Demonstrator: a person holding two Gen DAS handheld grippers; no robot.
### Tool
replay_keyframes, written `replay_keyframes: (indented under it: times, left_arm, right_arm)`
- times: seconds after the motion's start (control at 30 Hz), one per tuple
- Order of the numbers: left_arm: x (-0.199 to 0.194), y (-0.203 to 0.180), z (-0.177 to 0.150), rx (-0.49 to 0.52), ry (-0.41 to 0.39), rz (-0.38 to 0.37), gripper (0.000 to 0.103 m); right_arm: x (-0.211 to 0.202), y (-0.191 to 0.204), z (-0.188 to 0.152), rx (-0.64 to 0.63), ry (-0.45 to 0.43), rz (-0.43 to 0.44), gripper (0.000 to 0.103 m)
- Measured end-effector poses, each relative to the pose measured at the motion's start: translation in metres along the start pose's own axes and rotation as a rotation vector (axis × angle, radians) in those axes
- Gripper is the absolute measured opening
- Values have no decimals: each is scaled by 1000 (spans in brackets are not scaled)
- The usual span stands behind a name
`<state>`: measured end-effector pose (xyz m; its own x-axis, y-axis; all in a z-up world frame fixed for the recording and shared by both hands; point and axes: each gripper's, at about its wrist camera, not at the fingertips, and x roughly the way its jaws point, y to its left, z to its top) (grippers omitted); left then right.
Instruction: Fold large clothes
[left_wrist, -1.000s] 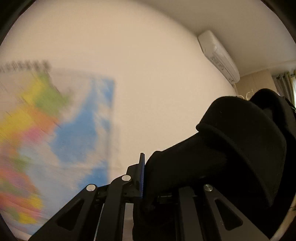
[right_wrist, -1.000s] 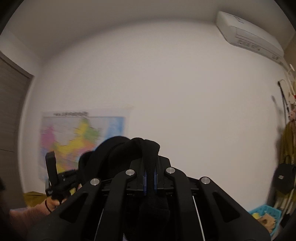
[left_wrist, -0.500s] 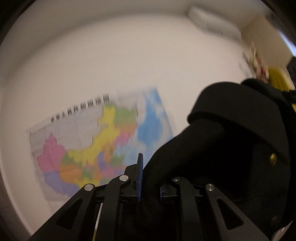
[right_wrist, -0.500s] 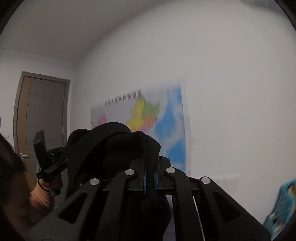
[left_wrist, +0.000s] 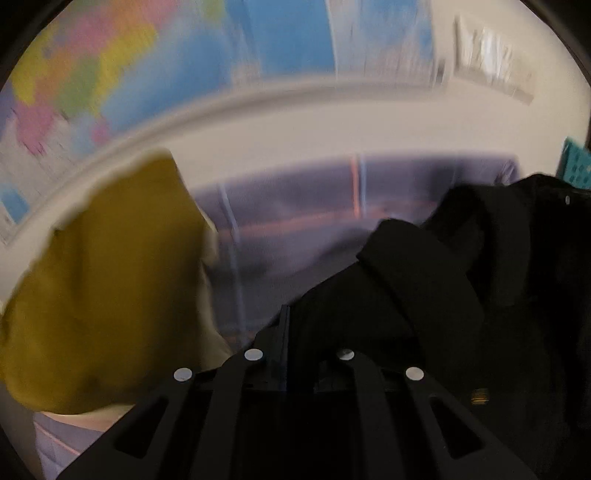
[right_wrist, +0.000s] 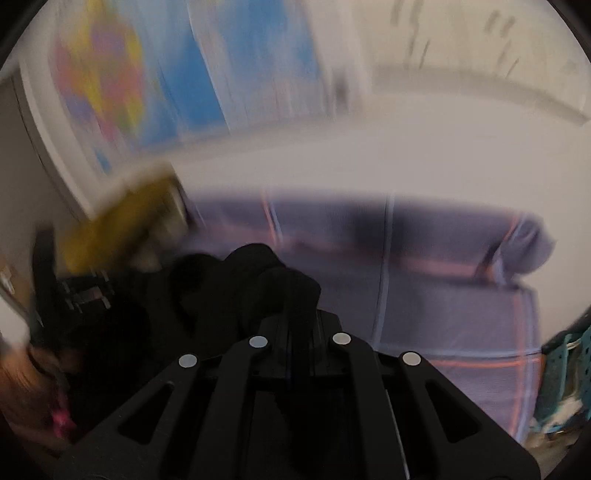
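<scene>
A black garment (left_wrist: 424, 280) bunches over my left gripper (left_wrist: 299, 332), whose jaws are closing with the cloth pinched between them. The same black garment (right_wrist: 240, 284) is clamped in my right gripper (right_wrist: 299, 317), which is shut on a fold that rises above its fingers. Both grippers point down toward a bed with a purple plaid sheet (left_wrist: 295, 206) (right_wrist: 443, 280). In the right wrist view the left gripper (right_wrist: 48, 280) shows blurred at the far left, held by a person's hand (right_wrist: 22, 373).
A mustard-yellow garment (left_wrist: 110, 277) (right_wrist: 122, 221) lies on the bed's left side. A colourful wall map (left_wrist: 184, 55) (right_wrist: 184, 74) hangs behind the bed. A teal basket (left_wrist: 576, 162) (right_wrist: 565, 362) stands at the right edge. Both views are motion-blurred.
Both grippers have swung down from facing the wall and ceiling to facing the bed, carrying the black garment with them. The bed and the mustard garment have come into view.
</scene>
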<state>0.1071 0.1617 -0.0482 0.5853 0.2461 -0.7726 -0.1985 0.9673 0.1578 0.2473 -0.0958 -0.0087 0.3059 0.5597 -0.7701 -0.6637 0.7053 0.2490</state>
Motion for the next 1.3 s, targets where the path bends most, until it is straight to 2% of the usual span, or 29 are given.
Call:
replay_keyframes:
  times: [0.07,0.1,0.17,0.2,0.27,0.3,0.33,0.4,0.43,0.5,0.53,0.57,0.6,0.63,0.67,0.73,0.77,0.83,0.87,0.9,0.97,1.0,1.03,1.07,1.1,1.13,1.17,1.2,1.3]
  left_arm:
    - [7,-1,-2,35,-3,-7,8]
    - [8,1,-2,35,-6,-24,10]
    - [5,11,7,45,-5,-109,14]
    - [3,16,12,48,-2,-144,21]
    - [-7,20,18,78,-32,-224,37]
    - [-9,21,23,103,-43,-268,54]
    - [-15,21,28,112,-48,-285,61]
    - [-5,22,41,119,-30,-335,62]
    - [-1,23,44,111,-21,-345,63]
    - [17,23,54,106,19,-397,65]
    - [20,23,54,102,32,-404,64]
    - [25,21,56,103,47,-406,62]
    - [28,18,58,118,61,-401,46]
    - [26,15,55,129,63,-390,19]
    - [22,13,53,140,47,-388,12]
    - [7,14,44,148,-19,-405,9]
    - [-2,16,35,156,-41,-446,9]
    - [-12,14,14,205,-32,-507,8]
    - [-17,10,0,269,-23,-519,9]
    - [-19,5,-14,327,-9,-509,12]
    - [-22,-3,-29,414,10,-461,16]
    - [-25,-2,-30,426,5,-442,23]
    - [-28,1,-28,418,-2,-438,43]
    - [-32,5,-22,398,-21,-437,54]
    - [-38,13,-12,356,-59,-455,68]
    - [-38,15,-5,334,-72,-484,71]
    - [-37,17,3,314,-67,-516,73]
    - [-33,16,11,298,-50,-515,78]
    - [-5,10,23,268,40,-476,78]
  right_arm:
    - [15,-5,-14,-14,53,-29,8]
    - [20,-11,-16,-2,85,-3,9]
    - [20,-19,-12,25,109,31,21]
    - [17,-25,-10,39,110,56,27]
    - [11,-28,-4,56,98,105,63]
    - [11,-27,-1,70,89,127,67]
    - [17,-27,3,82,84,141,67]
    - [27,-35,7,143,102,212,67]
    - [39,-36,13,178,113,221,61]
    - [48,-35,17,199,116,242,33]
    - [49,-30,20,192,108,242,13]
    - [48,-24,22,162,95,242,12]
    - [43,-18,24,121,76,218,11]
    - [32,-10,27,73,38,194,10]
    - [18,-5,29,42,-10,211,10]
    - [-13,7,28,-61,-108,205,10]
    - [-21,10,23,-101,-116,219,10]
    - [-25,12,9,-123,-69,258,10]
    - [-17,18,-6,-171,10,247,10]
    - [-7,22,-21,-212,86,199,10]
    - [10,21,-44,-215,197,165,14]
    - [12,18,-49,-203,206,165,14]
    - [9,12,-51,-171,183,178,26]
    - [5,7,-49,-136,159,205,45]
    - [0,1,-44,-91,119,241,55]
    - [-3,-2,-39,-66,87,268,73]
    - [-3,-3,-35,-55,71,275,77]
    - [4,-6,-29,-28,68,282,77]
    - [36,-20,-15,80,121,300,78]
